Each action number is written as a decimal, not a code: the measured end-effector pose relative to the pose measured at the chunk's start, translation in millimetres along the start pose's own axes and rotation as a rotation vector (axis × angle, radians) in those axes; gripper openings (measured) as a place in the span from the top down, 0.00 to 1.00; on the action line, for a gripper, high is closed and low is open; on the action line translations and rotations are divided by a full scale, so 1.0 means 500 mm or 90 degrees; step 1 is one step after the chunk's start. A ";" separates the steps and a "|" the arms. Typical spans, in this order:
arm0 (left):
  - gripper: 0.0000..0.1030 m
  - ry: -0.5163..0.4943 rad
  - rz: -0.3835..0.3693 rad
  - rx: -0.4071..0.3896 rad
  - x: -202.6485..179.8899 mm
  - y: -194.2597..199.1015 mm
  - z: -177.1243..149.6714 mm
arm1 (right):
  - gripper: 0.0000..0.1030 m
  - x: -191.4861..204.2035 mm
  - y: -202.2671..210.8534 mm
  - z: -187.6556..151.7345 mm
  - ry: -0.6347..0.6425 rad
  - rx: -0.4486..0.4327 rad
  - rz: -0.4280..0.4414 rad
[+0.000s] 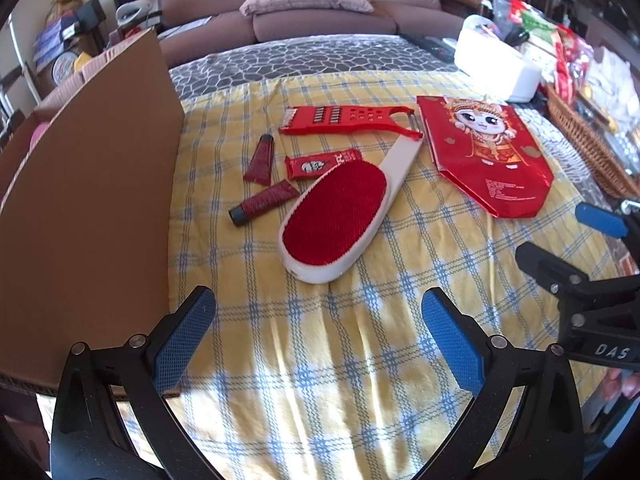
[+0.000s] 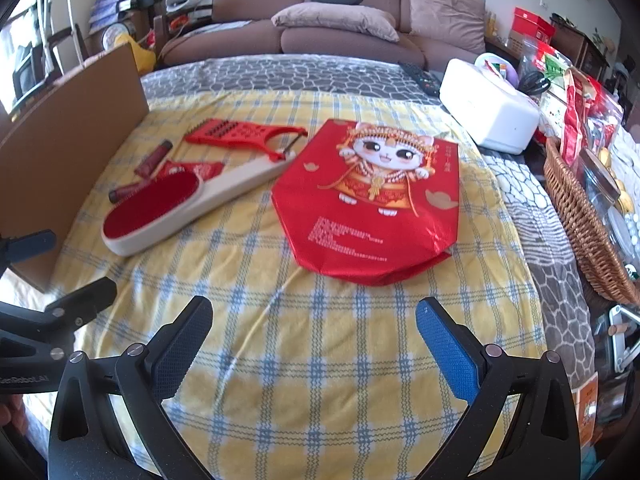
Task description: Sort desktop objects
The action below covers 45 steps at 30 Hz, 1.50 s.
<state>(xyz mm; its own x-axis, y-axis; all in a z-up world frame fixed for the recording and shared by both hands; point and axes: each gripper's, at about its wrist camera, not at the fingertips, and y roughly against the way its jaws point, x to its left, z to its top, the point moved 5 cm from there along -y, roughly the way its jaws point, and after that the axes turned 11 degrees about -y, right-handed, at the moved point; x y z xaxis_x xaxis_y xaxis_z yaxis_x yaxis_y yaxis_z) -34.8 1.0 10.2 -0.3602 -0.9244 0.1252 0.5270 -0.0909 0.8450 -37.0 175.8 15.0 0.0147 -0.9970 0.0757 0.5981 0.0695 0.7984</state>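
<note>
On the yellow checked cloth (image 1: pixel 320 360) lie a white lint brush with a red pad (image 1: pixel 340 208) (image 2: pixel 160 208), a red grater (image 1: pixel 344 120) (image 2: pixel 240 134), two dark red tubes (image 1: pixel 260 160) (image 1: pixel 264 202), a red sachet (image 1: pixel 320 164) and a red cat-print bag (image 1: pixel 492 152) (image 2: pixel 372 196). My left gripper (image 1: pixel 316 320) is open and empty, just short of the brush. My right gripper (image 2: pixel 314 328) is open and empty, just short of the bag; it also shows in the left wrist view (image 1: pixel 560 240).
A brown cardboard box (image 1: pixel 80 200) (image 2: pixel 60 152) stands at the left edge. A white case (image 2: pixel 488 108) and a wicker basket (image 2: pixel 580 220) full of items stand at the right. A sofa with cushions (image 2: pixel 340 20) is behind.
</note>
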 end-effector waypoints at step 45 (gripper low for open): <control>0.30 -0.049 -0.069 0.029 -0.002 -0.148 0.067 | 0.00 0.035 -0.131 0.155 -0.288 0.143 0.237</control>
<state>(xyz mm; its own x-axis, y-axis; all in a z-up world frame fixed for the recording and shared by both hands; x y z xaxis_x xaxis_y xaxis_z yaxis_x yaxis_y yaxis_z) -99.2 20.8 -35.0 -0.4722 -0.8787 0.0693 0.4463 -0.1706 0.8785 -138.1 156.6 10.3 -0.1811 -0.7951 0.5788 0.4339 0.4635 0.7726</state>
